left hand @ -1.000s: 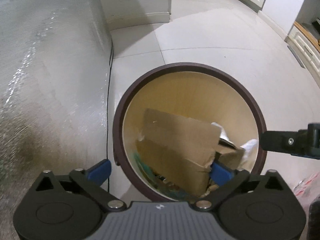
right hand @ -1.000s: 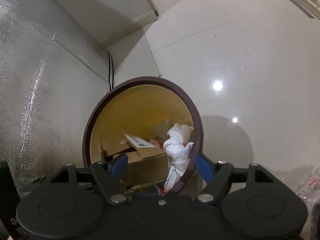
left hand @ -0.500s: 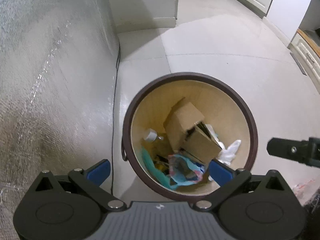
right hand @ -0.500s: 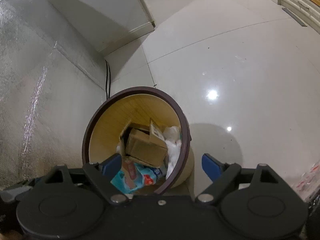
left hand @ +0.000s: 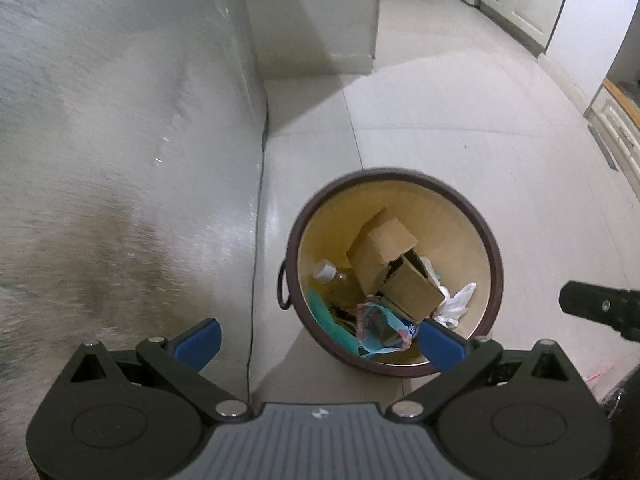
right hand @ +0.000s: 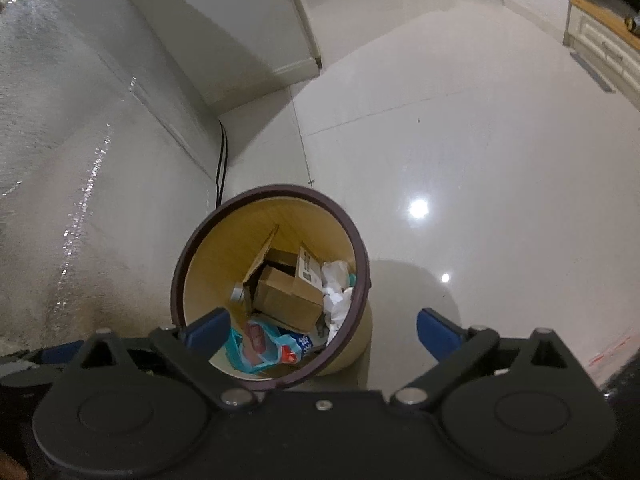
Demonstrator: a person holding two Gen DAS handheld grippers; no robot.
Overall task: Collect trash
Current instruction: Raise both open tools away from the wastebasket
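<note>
A round waste bin with a dark brown rim stands on the floor below both grippers. Inside lie a cardboard box, a white plastic bag, a colourful wrapper and a clear bottle. My left gripper is open and empty, above the bin's near side. My right gripper is open and empty, above the bin; part of it shows at the right edge of the left wrist view.
A tall silver appliance side stands left of the bin, with a black cable running down beside it. Glossy tiled floor spreads to the right. White cabinets line the far right.
Both grippers have risen well above the bin, which now looks smaller. The cardboard box and white bag, near the rim before, now lie deep inside the bin.
</note>
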